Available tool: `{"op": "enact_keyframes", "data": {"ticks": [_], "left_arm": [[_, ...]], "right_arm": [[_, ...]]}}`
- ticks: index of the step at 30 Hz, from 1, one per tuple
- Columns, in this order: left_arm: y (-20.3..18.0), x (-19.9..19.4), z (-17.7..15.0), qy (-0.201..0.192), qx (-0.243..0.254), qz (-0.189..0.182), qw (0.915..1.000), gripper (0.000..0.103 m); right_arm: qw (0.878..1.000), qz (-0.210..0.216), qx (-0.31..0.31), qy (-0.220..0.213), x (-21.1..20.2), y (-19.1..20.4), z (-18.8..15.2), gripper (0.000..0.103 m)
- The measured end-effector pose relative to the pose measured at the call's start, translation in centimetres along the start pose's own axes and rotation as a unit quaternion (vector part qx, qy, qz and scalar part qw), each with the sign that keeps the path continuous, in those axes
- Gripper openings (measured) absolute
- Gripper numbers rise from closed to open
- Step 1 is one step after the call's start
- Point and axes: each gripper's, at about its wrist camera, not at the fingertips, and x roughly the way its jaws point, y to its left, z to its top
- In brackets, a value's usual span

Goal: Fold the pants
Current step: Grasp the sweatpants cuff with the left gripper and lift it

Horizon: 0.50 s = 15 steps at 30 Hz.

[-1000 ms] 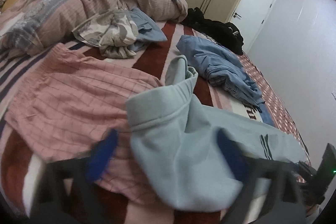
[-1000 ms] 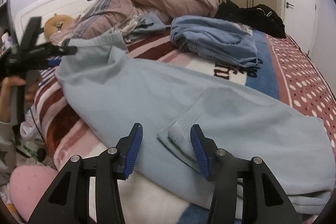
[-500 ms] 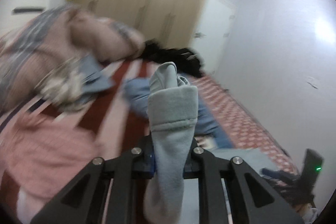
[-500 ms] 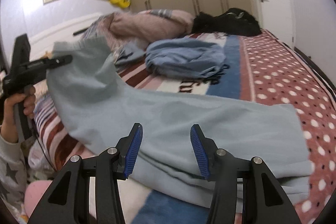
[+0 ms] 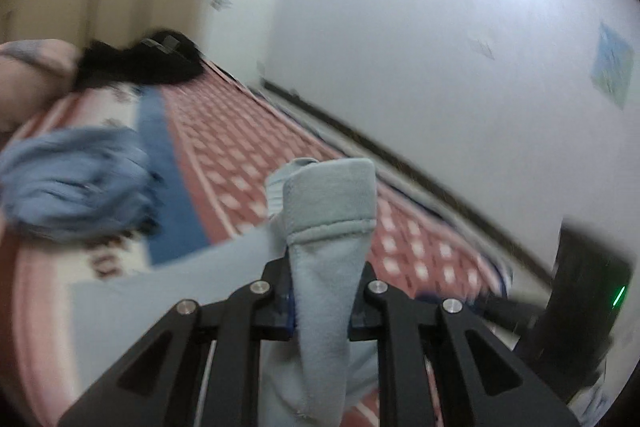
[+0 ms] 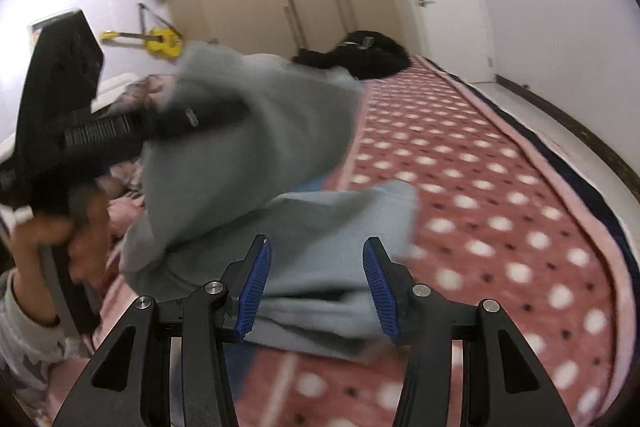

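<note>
Grey pants point(image 5: 328, 267) apparently pinched in left tool point(image 5: 322, 311).

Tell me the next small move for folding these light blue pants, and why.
Probably carry the left gripper on across and lay its end over the part on the bed. It is shut on the light blue pants, holding that end lifted and doubled over the rest. The right gripper is open, with cloth between its pads, ungripped.

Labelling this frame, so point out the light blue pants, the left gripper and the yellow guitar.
light blue pants point(image 5: 328, 203): left wrist view, folded waistband.
left gripper point(image 5: 322, 301): left wrist view, between its fingertips, clamped on pants.
yellow guitar point(image 6: 162, 41): right wrist view, its body.
</note>
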Motion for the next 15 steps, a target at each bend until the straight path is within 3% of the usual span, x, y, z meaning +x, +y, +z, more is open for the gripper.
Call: {"op": "enact_keyframes", "data": {"ticks": [2,4,6,11,15], "left_arm": [[-1.3,2.3,-1.6,0.052,0.021,-0.012,0.9983,0.014],[-1.4,3.7,-2.8,0.101,0.015,-0.031,0.9943,0.031],[-1.7,3.5,-3.2,0.124,0.0,-0.052,0.991,0.075],[0.1,-2.1,-2.1,0.085,-0.024,-0.063,0.9941,0.084],[3.9,-6.8,-1.9,0.041,-0.04,-0.002,0.9984,0.085]], "right_arm": [[1.0,-0.015,0.014,0.003,-0.4,-1.5,-0.5,0.044],[0.999,-0.026,0.028,0.005,-0.8,-3.0,-1.0,0.044],[0.998,-0.04,0.043,0.004,-1.2,-4.4,-1.3,0.045],[0.996,-0.036,0.078,-0.008,-1.6,-6.4,-1.1,0.058],[0.996,-0.018,0.087,-0.013,-1.3,-5.9,-0.3,0.061]]}}
